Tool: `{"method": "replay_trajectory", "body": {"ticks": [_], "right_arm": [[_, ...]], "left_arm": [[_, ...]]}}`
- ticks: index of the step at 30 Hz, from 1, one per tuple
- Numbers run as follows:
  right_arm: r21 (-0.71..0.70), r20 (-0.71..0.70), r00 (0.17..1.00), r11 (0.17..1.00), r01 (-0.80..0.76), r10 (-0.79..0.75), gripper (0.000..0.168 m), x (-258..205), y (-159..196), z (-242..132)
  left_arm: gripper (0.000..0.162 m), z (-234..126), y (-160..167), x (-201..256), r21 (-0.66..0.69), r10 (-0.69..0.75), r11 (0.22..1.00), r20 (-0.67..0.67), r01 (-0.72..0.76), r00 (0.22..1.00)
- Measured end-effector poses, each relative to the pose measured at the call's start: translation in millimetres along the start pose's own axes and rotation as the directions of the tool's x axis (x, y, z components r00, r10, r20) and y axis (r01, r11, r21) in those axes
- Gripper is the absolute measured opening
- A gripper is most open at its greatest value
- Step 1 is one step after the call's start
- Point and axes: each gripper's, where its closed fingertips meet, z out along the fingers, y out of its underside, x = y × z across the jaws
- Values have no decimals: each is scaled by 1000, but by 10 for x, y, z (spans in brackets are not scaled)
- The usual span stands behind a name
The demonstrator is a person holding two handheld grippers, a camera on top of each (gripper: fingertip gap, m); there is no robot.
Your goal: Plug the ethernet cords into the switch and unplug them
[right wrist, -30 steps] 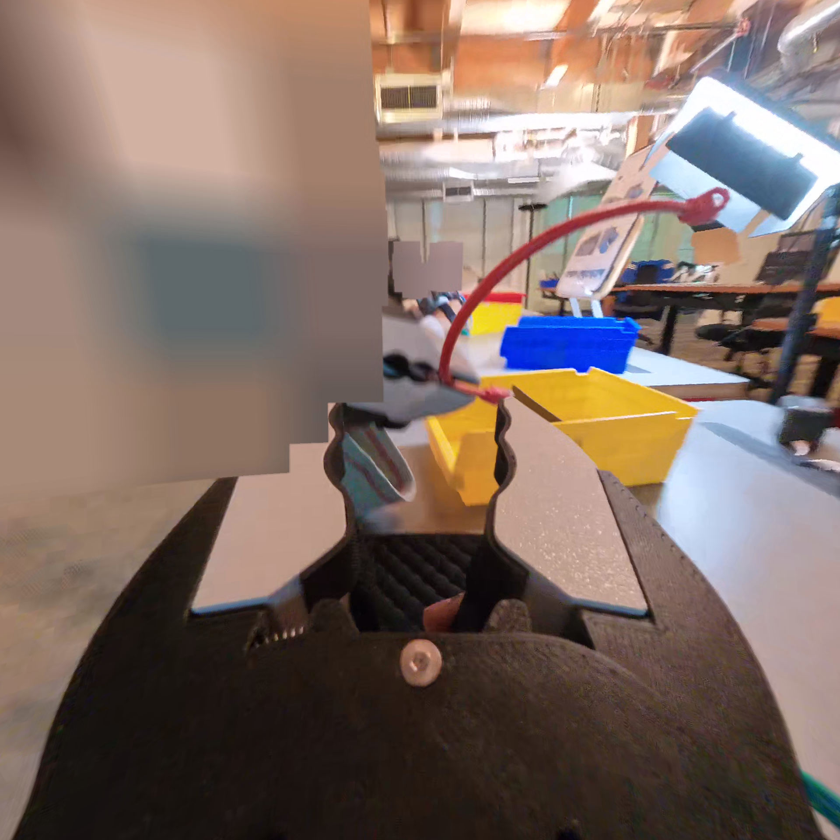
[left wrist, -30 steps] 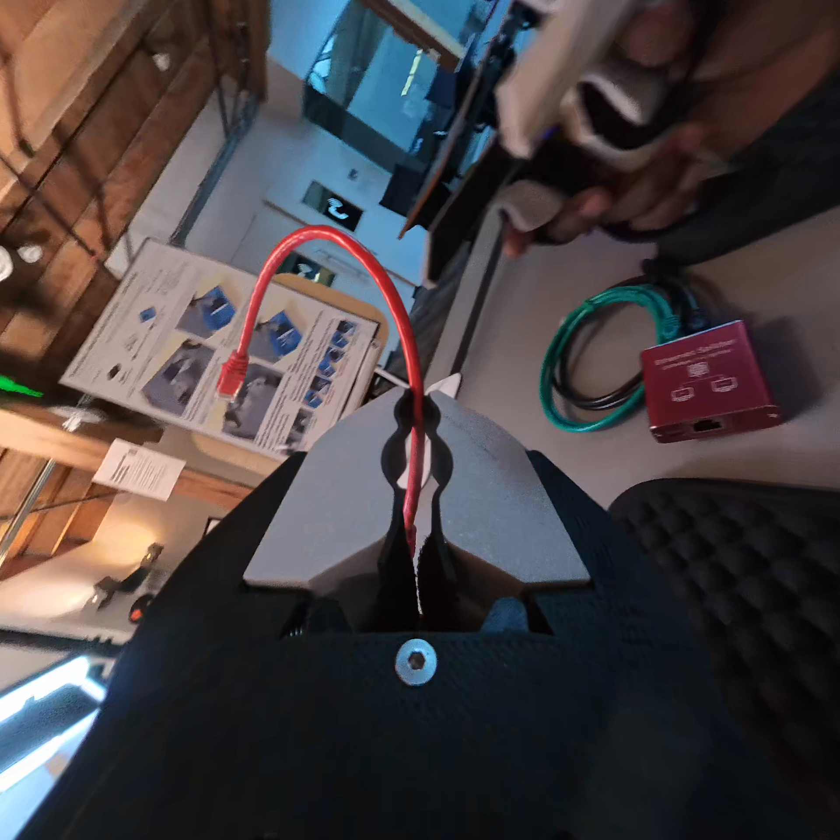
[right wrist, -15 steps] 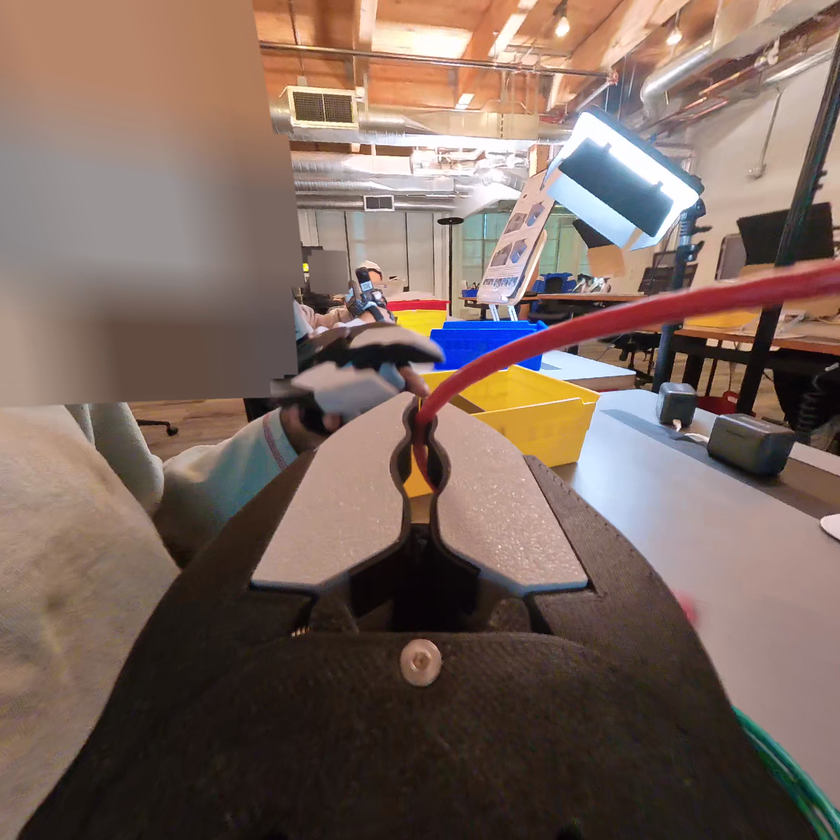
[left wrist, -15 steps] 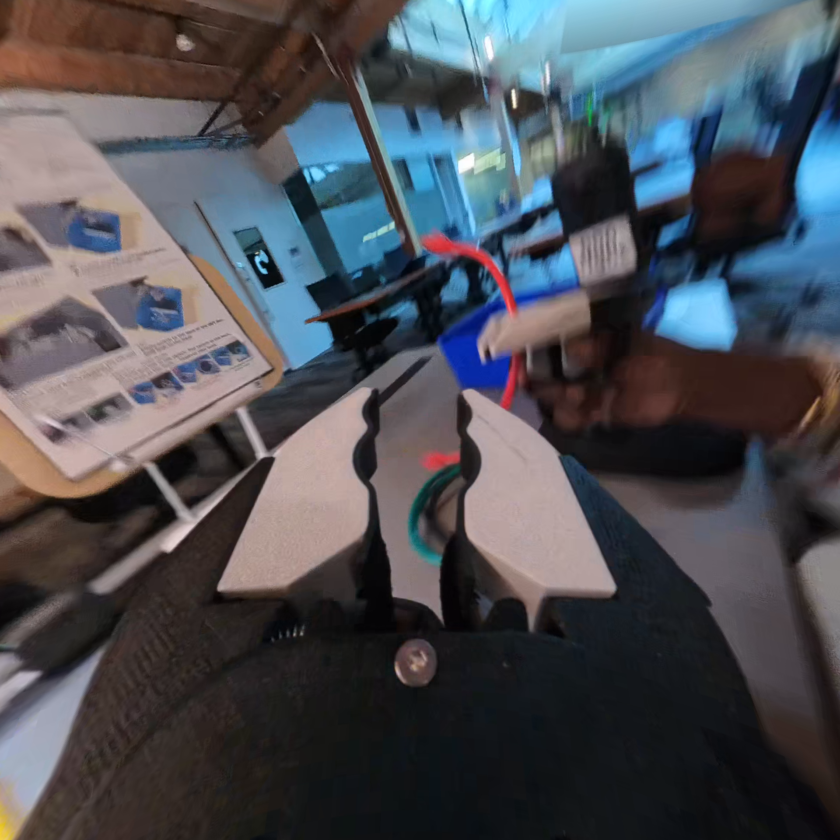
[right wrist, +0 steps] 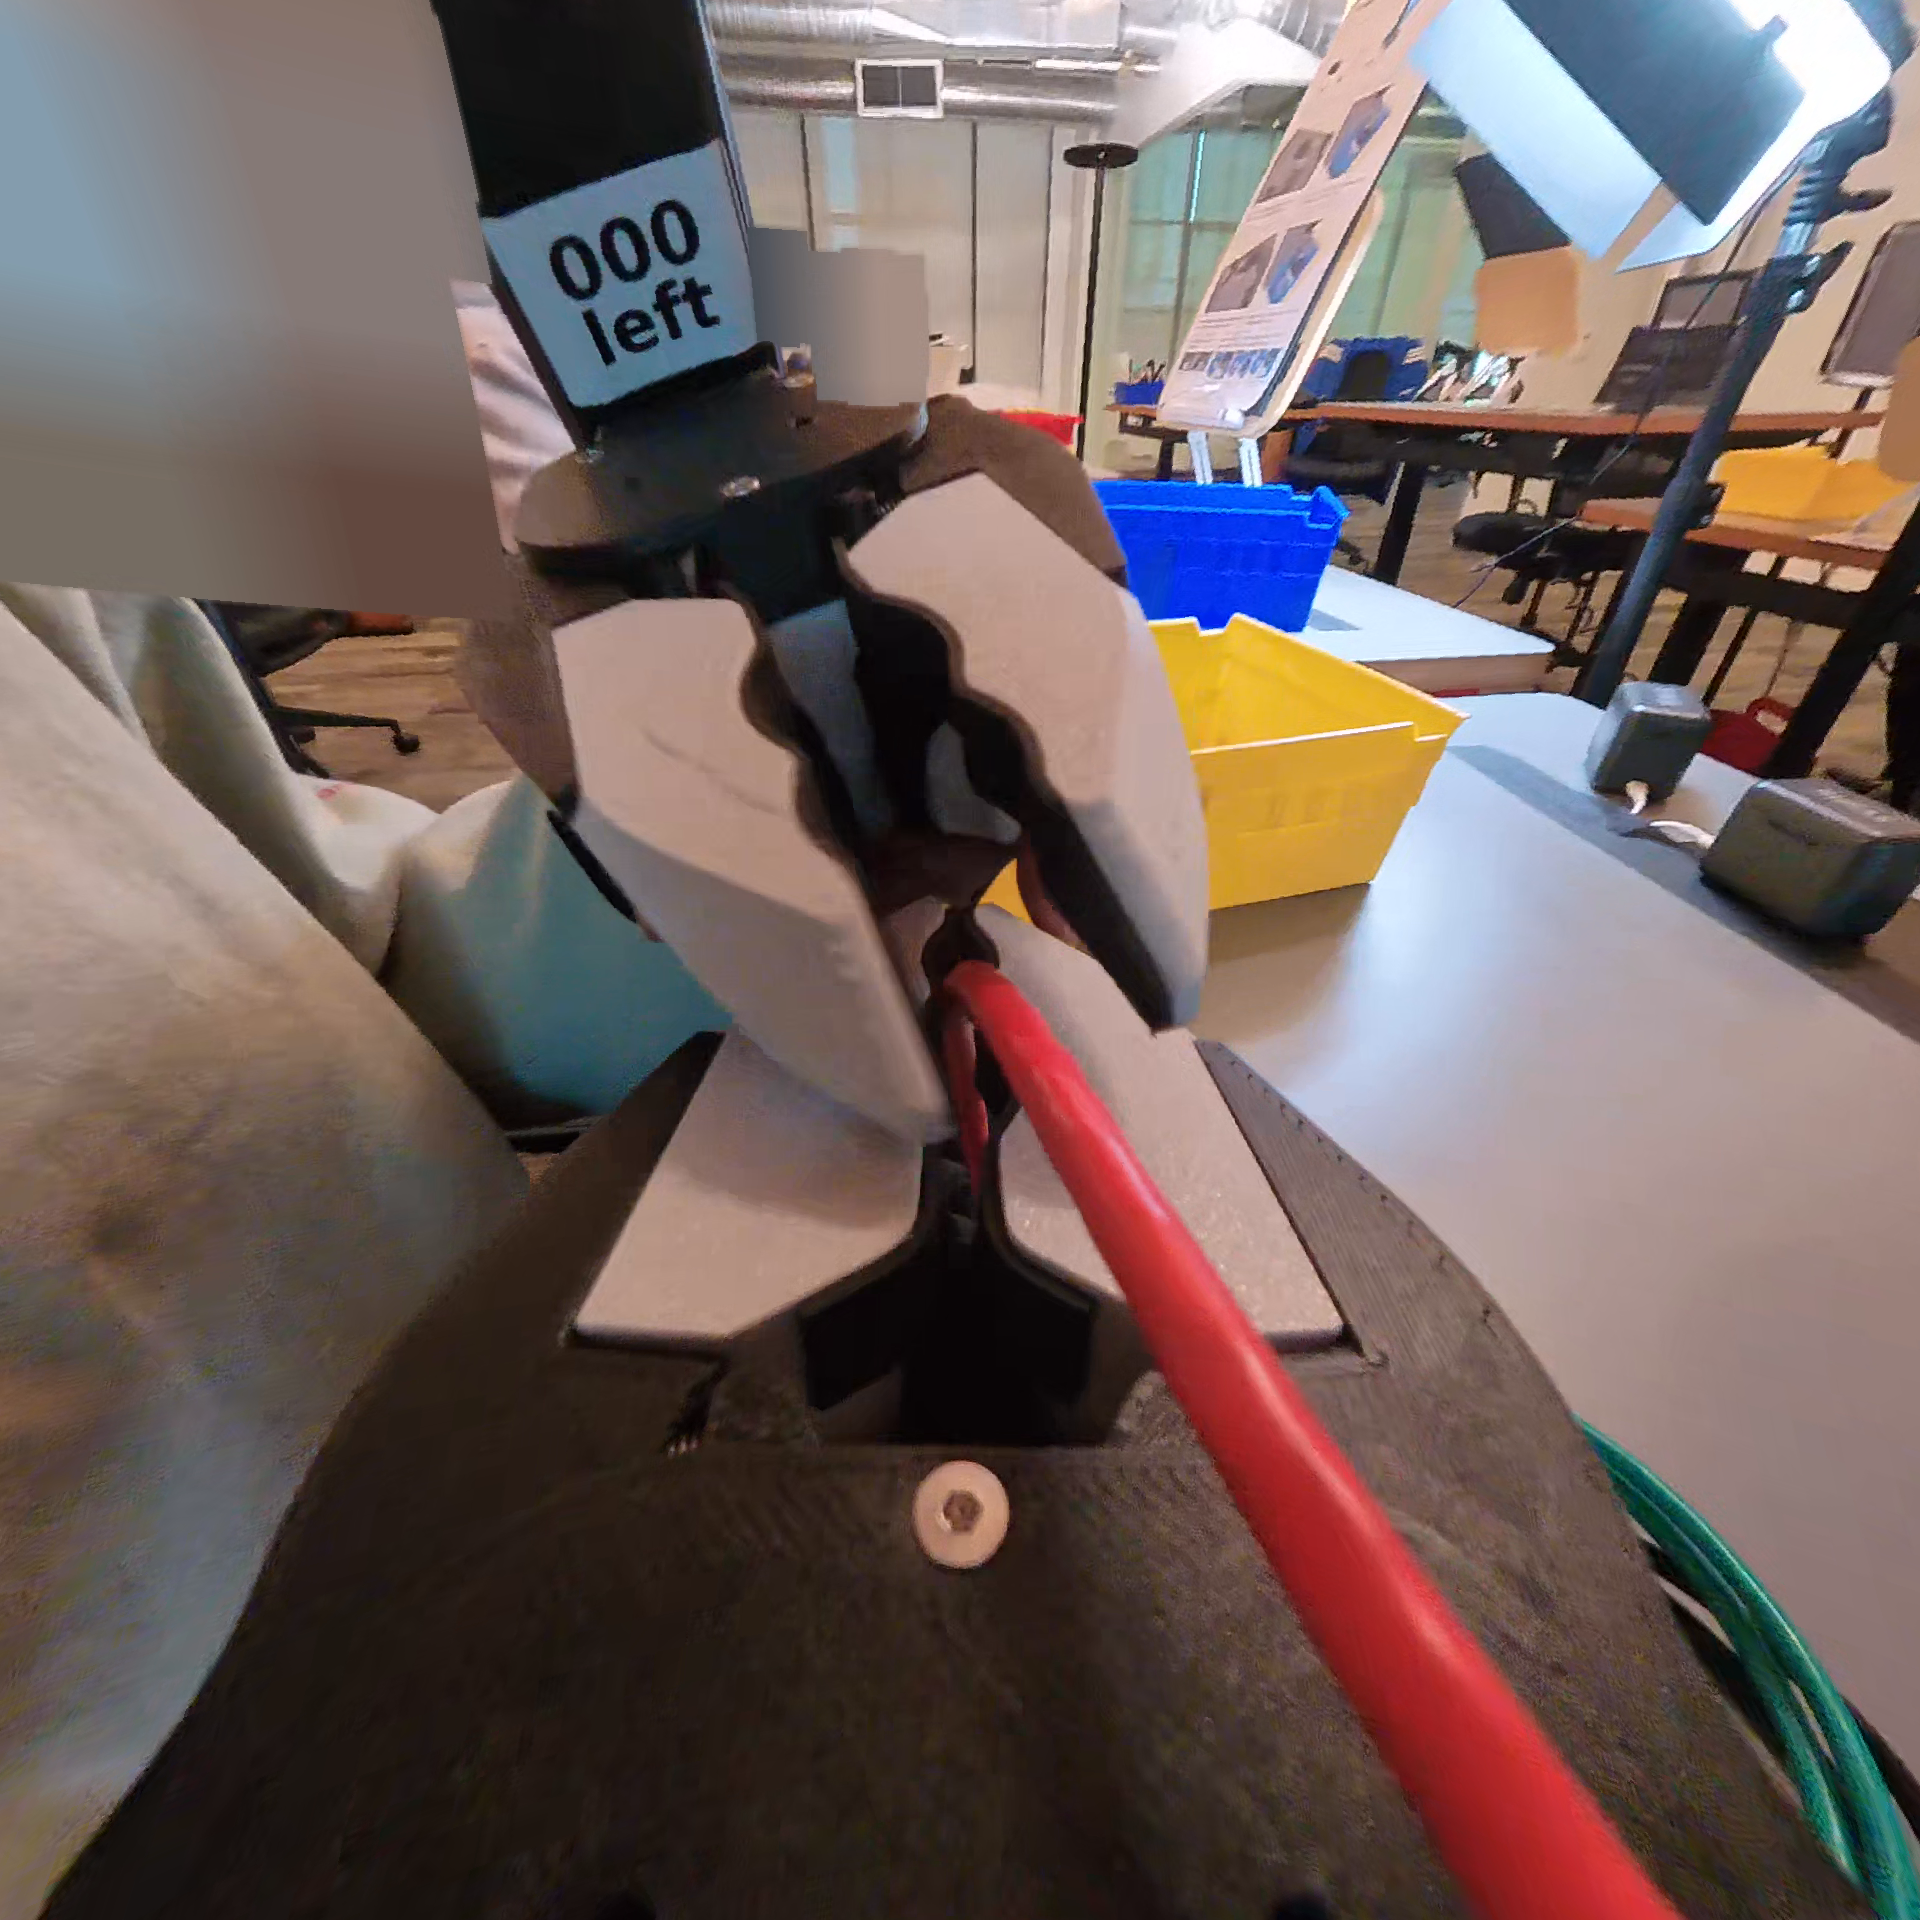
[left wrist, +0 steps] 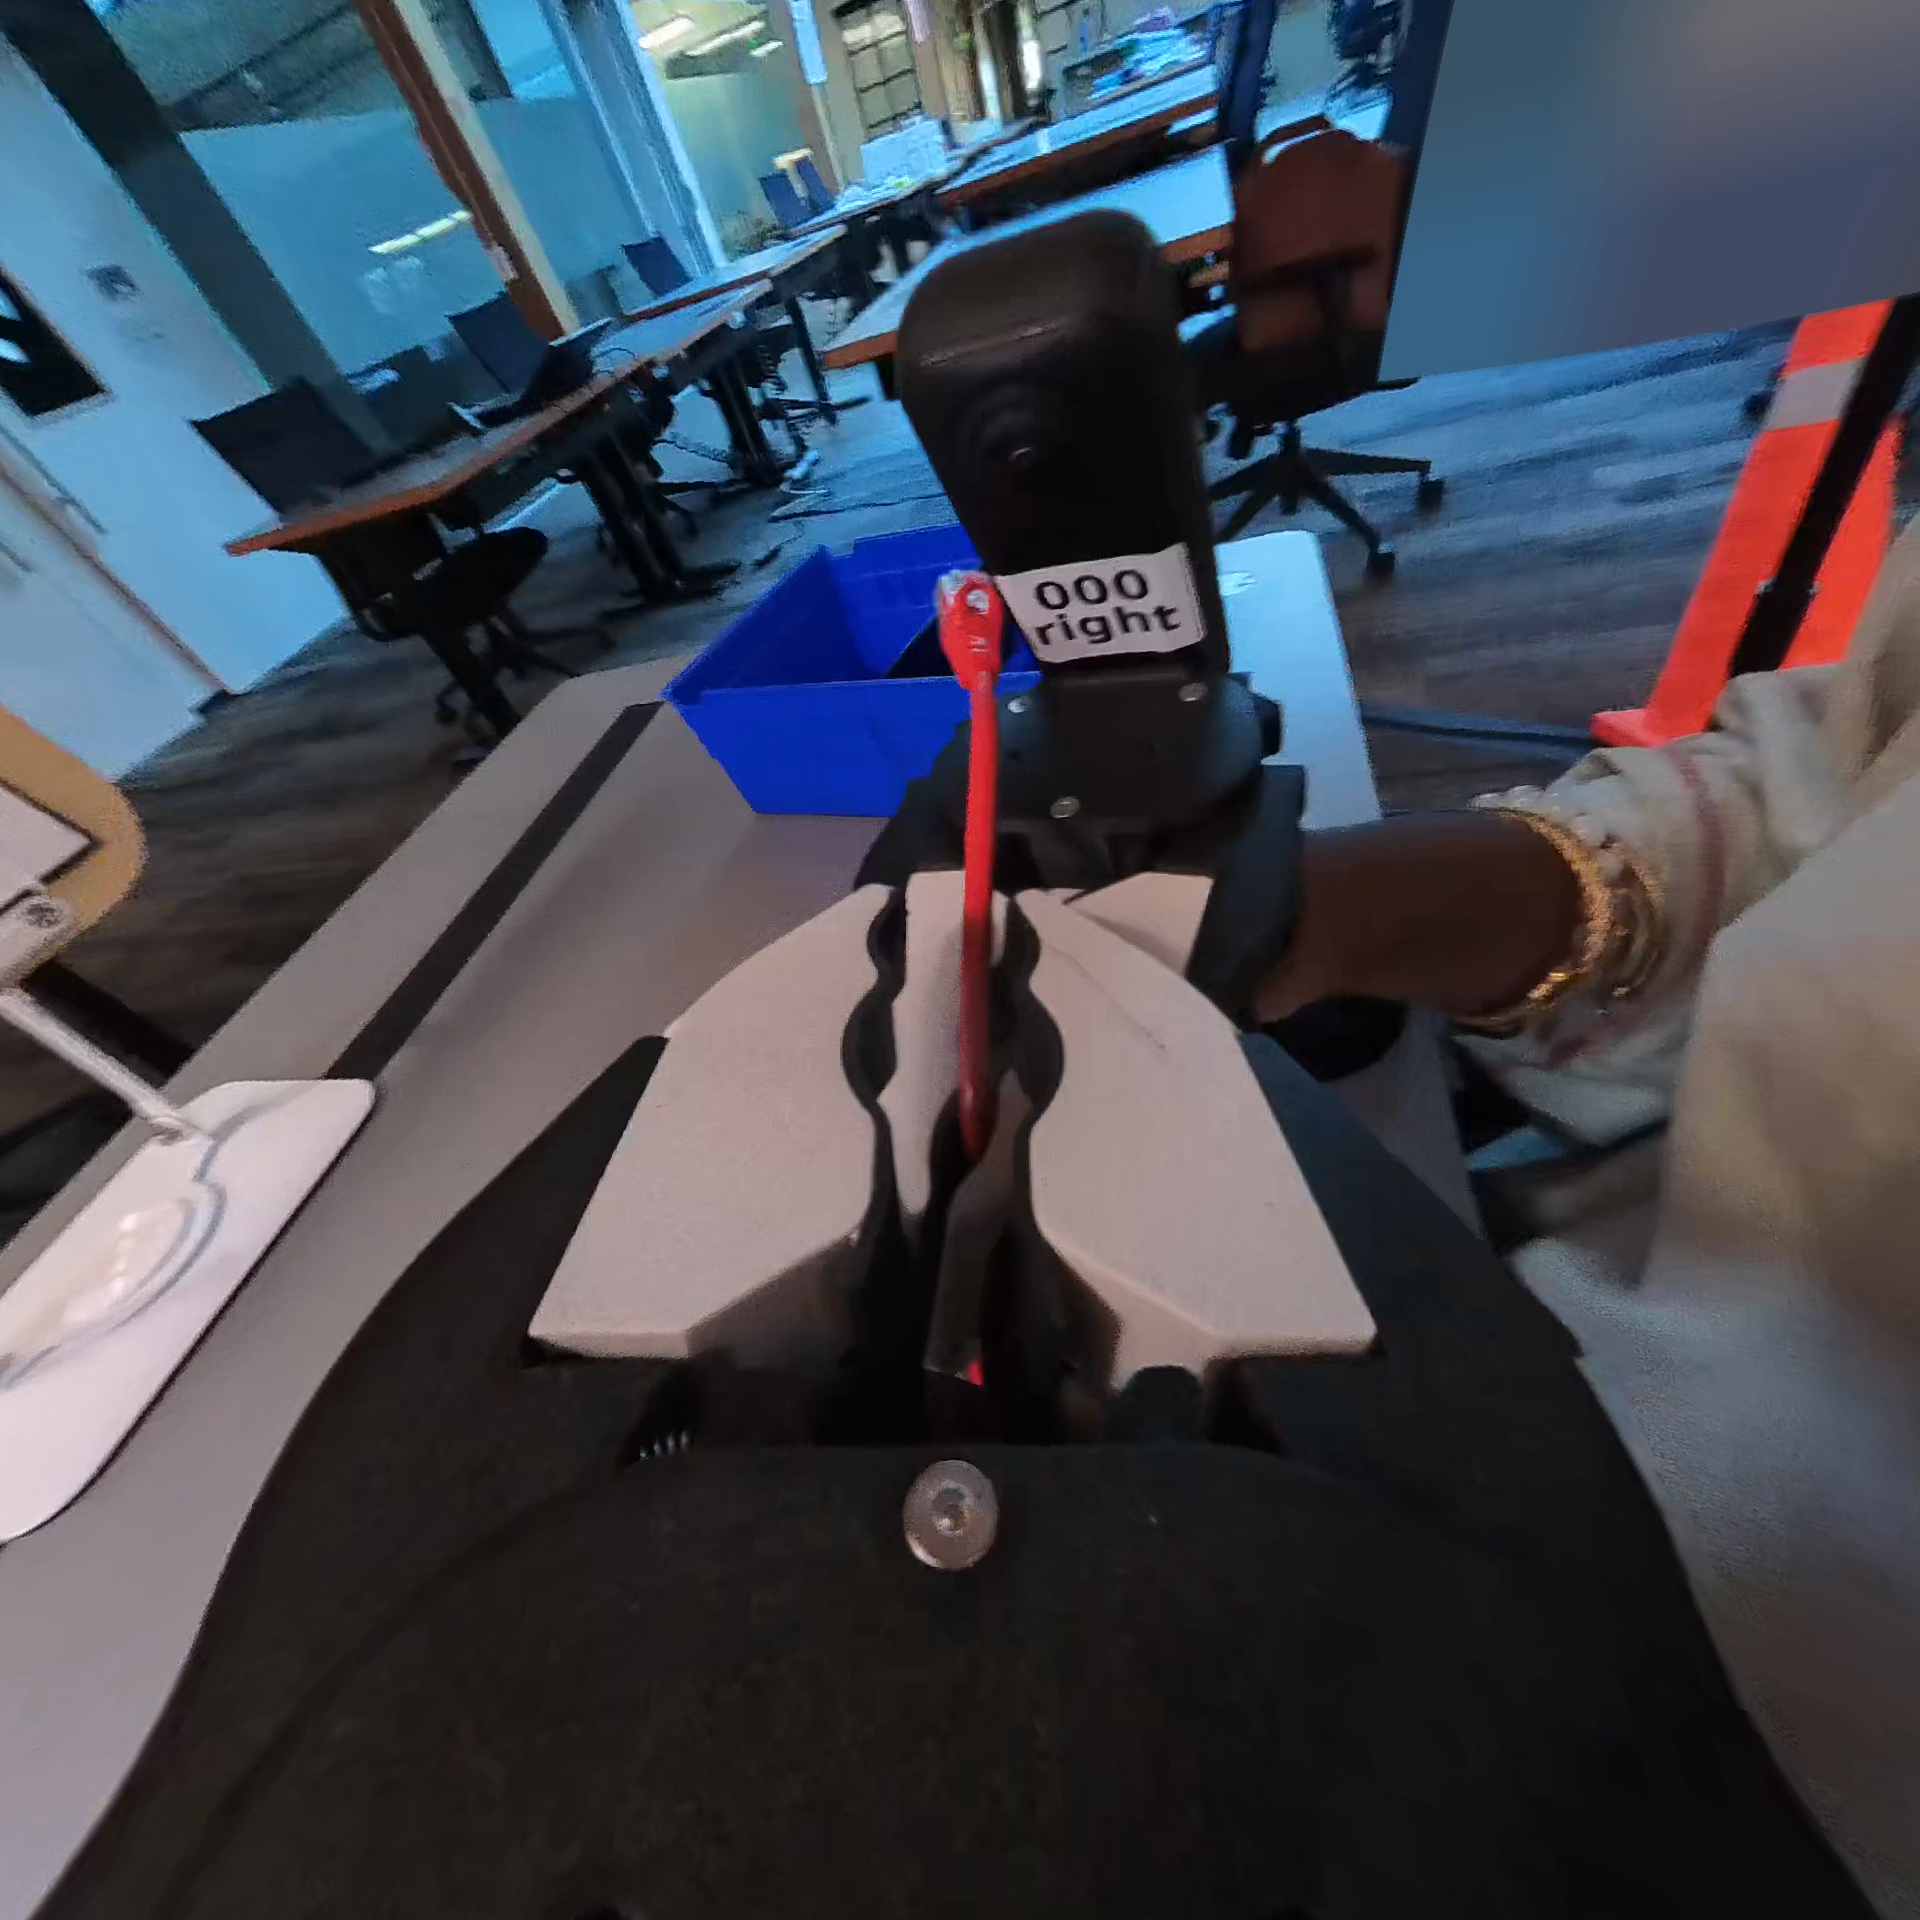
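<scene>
I hold the red ethernet cord (left wrist: 977, 935) in mid-air above the surface (right wrist: 1507, 1039), both the left claw (left wrist: 951, 935) and right claw (right wrist: 961, 1039) clamped on it; no switch in view, plugging apparently still ahead.

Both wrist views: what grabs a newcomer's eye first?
The red cable, running up between the two grippers that face each other nose to nose over the grey table. The left gripper and right gripper both look closed on it, its plug sticking up free. Behind sit a yellow bin and blue bin.
</scene>
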Motion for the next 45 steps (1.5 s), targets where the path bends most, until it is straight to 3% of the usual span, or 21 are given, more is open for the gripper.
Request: {"method": "replay_trajectory", "body": {"ticks": [3,7,11,14,19,22,31,33,36,38,40,42,45], "right_arm": [[-52,-7,1000,999,6,-7,3,13,78,2],[-14,-5,999,999,41,-41,8,0,26,-26],[51,-13,991,989,137,-136,47,1,-82,-238],[95,-93,966,964,250,-242,71,86,-208,-493],[241,-216,830,796,555,-514,58,-72,-765,-829],[216,-204,762,731,648,-615,42,-182,-880,-816],[101,90,925,927,361,-370,33,-195,-599,-678],[97,132,922,931,352,-363,13,-231,-565,-679],[98,133,909,918,384,-395,13,-243,-542,-669],[87,132,910,919,385,-394,13,-227,-497,-651],[67,127,912,920,385,-391,13,-207,-432,-610],[72,135,912,922,381,-388,13,-221,-398,-565],[89,164,913,928,363,-373,13,-266,-371,-507]], "left_arm": [[6,28,63,1,-36,54,998,12,-54,998],[5,-86,-27,-52,22,24,999,37,-24,999],[4,-394,-120,-140,112,-98,988,-47,103,994],[4,-606,-113,-133,115,-177,974,-156,195,972],[4,-782,-116,19,106,-287,933,-362,345,887],[4,-755,-11,32,73,-320,926,-365,369,874],[4,-803,54,95,53,-239,961,-341,272,909],[4,-817,60,105,52,-234,962,-344,267,909],[6,-807,86,58,47,-225,967,-294,249,929],[31,-774,66,-39,69,-185,977,-192,201,964],[41,-736,-34,-64,113,-89,988,-111,102,990],[41,-663,-151,44,142,-7,990,-111,22,994],[31,-495,-132,238,74,48,997,-175,-36,983]]}}
